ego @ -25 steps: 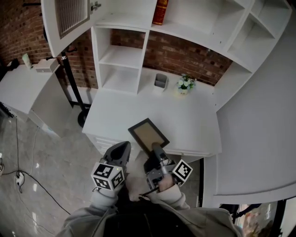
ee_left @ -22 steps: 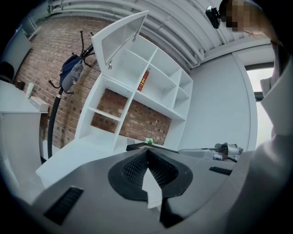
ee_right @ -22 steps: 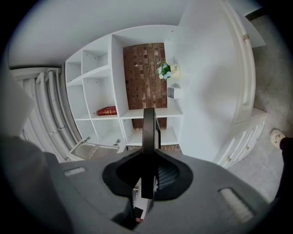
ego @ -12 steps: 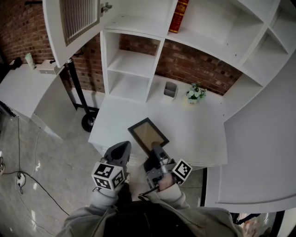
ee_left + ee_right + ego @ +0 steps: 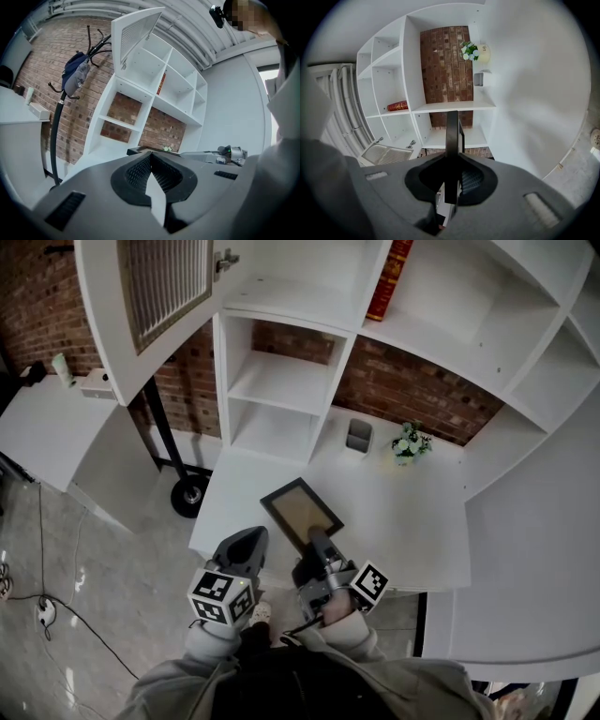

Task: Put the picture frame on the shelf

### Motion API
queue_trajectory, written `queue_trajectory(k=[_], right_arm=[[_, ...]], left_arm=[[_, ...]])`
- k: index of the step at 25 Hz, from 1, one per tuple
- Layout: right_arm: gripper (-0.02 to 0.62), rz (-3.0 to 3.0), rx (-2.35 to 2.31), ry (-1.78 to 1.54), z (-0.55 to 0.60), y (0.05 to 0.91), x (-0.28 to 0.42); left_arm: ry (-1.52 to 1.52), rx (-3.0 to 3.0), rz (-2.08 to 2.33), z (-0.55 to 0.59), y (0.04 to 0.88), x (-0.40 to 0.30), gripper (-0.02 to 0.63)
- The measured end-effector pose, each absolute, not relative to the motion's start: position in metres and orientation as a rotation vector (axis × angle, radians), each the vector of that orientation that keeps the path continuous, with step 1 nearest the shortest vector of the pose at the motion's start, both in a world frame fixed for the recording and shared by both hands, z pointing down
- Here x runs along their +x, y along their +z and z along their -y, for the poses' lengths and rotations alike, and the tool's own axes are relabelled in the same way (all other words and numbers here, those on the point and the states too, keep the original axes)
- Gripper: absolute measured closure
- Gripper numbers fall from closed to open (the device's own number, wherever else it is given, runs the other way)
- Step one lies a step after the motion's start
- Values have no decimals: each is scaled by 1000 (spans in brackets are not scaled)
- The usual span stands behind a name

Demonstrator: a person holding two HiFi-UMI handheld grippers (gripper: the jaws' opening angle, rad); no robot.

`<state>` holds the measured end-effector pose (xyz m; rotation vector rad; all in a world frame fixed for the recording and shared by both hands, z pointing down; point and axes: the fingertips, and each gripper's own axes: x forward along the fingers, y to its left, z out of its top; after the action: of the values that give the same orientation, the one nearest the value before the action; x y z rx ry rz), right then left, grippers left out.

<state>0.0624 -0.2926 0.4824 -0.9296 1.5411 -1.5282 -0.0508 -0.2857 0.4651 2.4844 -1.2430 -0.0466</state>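
Right tongs (image 5: 453, 161) tight on the picture frame (image 5: 300, 514) edge; left tongs (image 5: 151, 157) pressed together, empty.

Right tongs (image 5: 315, 540) grip picture frame (image 5: 300, 514) above white desk (image 5: 403, 521).

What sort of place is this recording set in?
Probably a study or home-office corner, possibly staged: a white desk with a built-in white shelf unit against a brick wall, a red book on a shelf and a small flower pot on the desk.
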Motion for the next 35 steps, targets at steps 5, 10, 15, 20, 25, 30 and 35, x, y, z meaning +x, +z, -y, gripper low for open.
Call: queue_trajectory(k=[5,10,15,20,25,30,35], right_arm=[[552,-1534,-930,-1518,312,483,55],[552,-1519,-941,-1485,333,484,51],[552,-1515,-924,-1473,349,482,46],[552,-1529,-902,-1454,365,471,42],[552,-1549,-895,-1438,381,462,39],[552,-1550,-880,-1423,401,451,37],[552,-1565,-877,-1407,431,437,40]], left_arm=[[-50,2493,1234,304,468,-58,601],[-52,2513,1219,323,470,-64,601],[-47,2529,1196,333,472,-64,601],[-48,2540,1193,339,470,-66,602],[-37,2553,1201,346,467,-68,602],[-36,2544,1241,361,459,-72,603],[-44,2530,1292,386,443,-72,602]])
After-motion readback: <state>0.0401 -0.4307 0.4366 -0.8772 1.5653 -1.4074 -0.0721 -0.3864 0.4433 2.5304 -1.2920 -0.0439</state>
